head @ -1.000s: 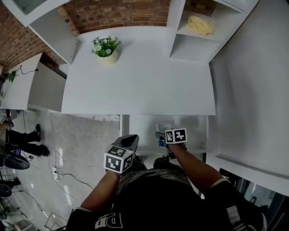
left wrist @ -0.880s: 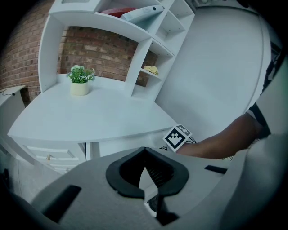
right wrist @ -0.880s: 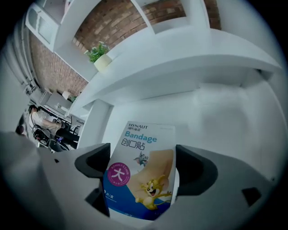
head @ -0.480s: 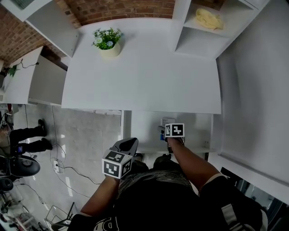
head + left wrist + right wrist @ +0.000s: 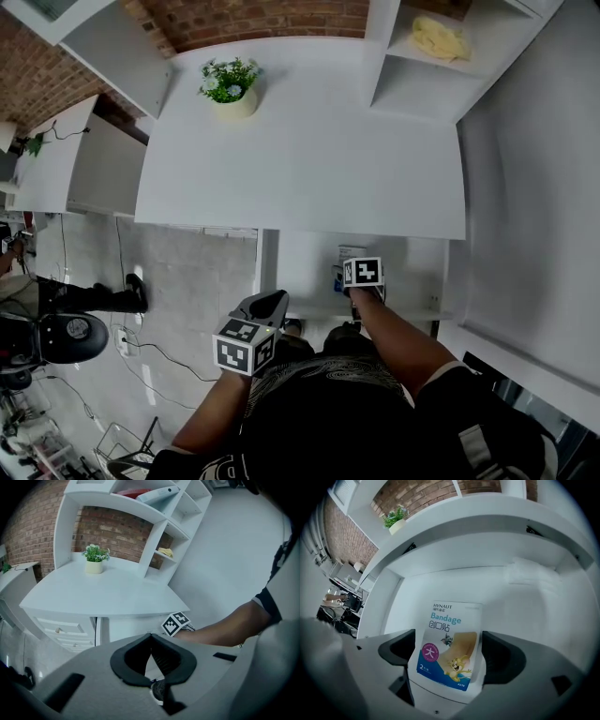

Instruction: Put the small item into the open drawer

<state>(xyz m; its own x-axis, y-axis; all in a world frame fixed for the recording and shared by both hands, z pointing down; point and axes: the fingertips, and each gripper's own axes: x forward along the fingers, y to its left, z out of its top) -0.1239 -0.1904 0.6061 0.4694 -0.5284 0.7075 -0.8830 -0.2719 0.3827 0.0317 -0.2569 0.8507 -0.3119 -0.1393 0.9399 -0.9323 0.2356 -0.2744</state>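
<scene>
A small bandage pack (image 5: 451, 620), white with blue print and a cartoon picture, stands between the jaws of my right gripper (image 5: 449, 654), which is shut on it. The right gripper view places the pack over the white inside of the open drawer (image 5: 525, 602). In the head view the right gripper (image 5: 345, 278) reaches over the drawer (image 5: 305, 267) below the desk's front edge, with the pack (image 5: 349, 253) showing just ahead of its marker cube. My left gripper (image 5: 272, 302) hangs left of the drawer, shut and holding nothing; its jaws (image 5: 151, 638) meet at the tips.
The white desk top (image 5: 300, 159) carries a potted plant (image 5: 231, 86) at the back left. White shelves (image 5: 422, 66) with a yellow cloth (image 5: 441, 39) stand at the back right. More closed drawers (image 5: 61, 631) sit left of the leg space. Cables lie on the floor (image 5: 141, 347).
My right gripper has moved a little forward over the drawer with the pack still in it. The left gripper has dropped slightly and stayed shut.
</scene>
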